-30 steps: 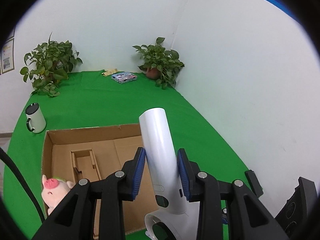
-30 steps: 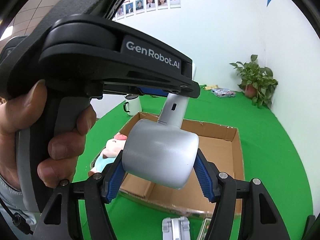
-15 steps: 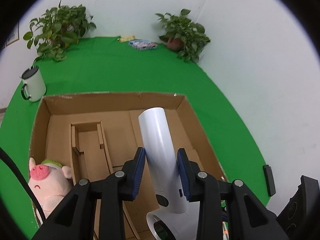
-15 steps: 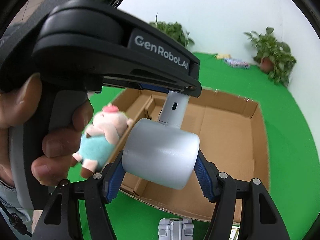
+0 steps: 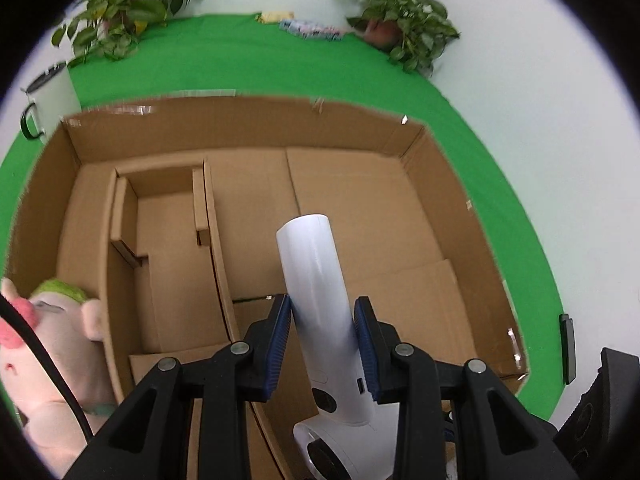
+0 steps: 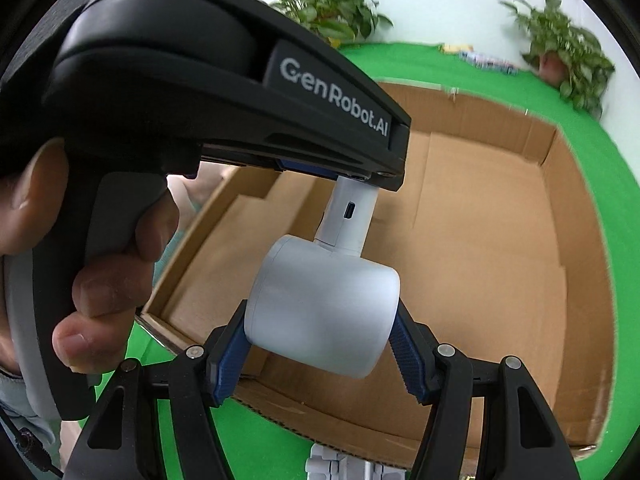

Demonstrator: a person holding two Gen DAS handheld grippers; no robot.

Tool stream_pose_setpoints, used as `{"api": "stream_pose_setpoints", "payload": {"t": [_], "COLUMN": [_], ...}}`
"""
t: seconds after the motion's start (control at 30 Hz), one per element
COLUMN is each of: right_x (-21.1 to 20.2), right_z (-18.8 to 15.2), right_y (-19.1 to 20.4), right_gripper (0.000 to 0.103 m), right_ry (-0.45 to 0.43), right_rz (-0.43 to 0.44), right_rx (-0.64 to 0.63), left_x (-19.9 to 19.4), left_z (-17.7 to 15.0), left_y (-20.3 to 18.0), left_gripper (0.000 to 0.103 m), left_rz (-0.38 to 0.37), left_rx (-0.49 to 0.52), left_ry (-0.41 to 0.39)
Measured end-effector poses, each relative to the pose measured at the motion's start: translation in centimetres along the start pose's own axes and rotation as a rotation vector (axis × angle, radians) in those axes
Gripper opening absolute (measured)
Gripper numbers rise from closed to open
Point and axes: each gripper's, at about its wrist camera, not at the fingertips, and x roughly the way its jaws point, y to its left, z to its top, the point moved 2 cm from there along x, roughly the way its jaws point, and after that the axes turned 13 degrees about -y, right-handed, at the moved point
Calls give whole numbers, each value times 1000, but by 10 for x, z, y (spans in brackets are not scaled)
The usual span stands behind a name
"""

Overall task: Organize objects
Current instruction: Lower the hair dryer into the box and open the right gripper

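Both claws share one load, probably so the awkward white hair dryer (image 5: 316,280) stays level over the cardboard box (image 5: 248,120) at frame centre. The left gripper (image 5: 323,340) is narrowly closed on its handle; the right gripper (image 6: 320,344) clamps the wide barrel. The plush pig (image 5: 48,344) sits lower left, apparently inside the box. "GenRobot.AI" reads on the left gripper's body.

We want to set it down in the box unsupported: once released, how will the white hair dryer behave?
The hair dryer looks rigid: it keeps its shape held at both ends. Its round barrel and smooth handle may let it roll or slide on the cardboard box floor. Probably head-heavy.
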Motion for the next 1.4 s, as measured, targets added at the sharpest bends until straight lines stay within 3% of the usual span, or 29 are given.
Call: {"api": "stream_pose_setpoints", "payload": {"t": [0.27, 0.47, 0.67, 0.7, 0.77, 0.87, 1.0, 1.07, 1.2, 1.4], "right_x": [22, 26, -5, -6, -3, 15, 34, 45, 58, 77], "right_z": [-10, -7, 8, 11, 18, 18, 16, 20, 19, 7], "right_y": [-3, -12, -33, -38, -50, -58, -61, -58, -60, -49], "right_gripper": [63, 64, 64, 62, 48, 39, 39, 34, 26, 26], "right_ry": [89, 136, 49, 42, 39, 68, 79, 91, 105, 129], "right_rz": [36, 140, 182, 180, 166, 163, 208, 189, 204, 201], "right_rx": [45, 136, 224, 243, 276, 295, 359, 336, 319, 276], "left_x": [19, 18, 19, 19, 19, 18, 15, 9, -13, -46], "left_z": [-15, -17, -18, -18, -19, -20, -22, -22, -23, -36], "left_y": [5, 6, 3, 3, 1, 1, 1, 0, 1, 18], "left_gripper": [31, 28, 26, 26, 26, 26, 26, 26, 26, 26], "left_rz": [3, 7, 21, 23, 31, 37, 37, 37, 36, 65], "left_rx": [10, 18, 30, 31, 37, 31, 13, 23, 53, 77], "left_ry": [62, 78, 87, 90, 92, 106, 126, 122, 80, 16]}}
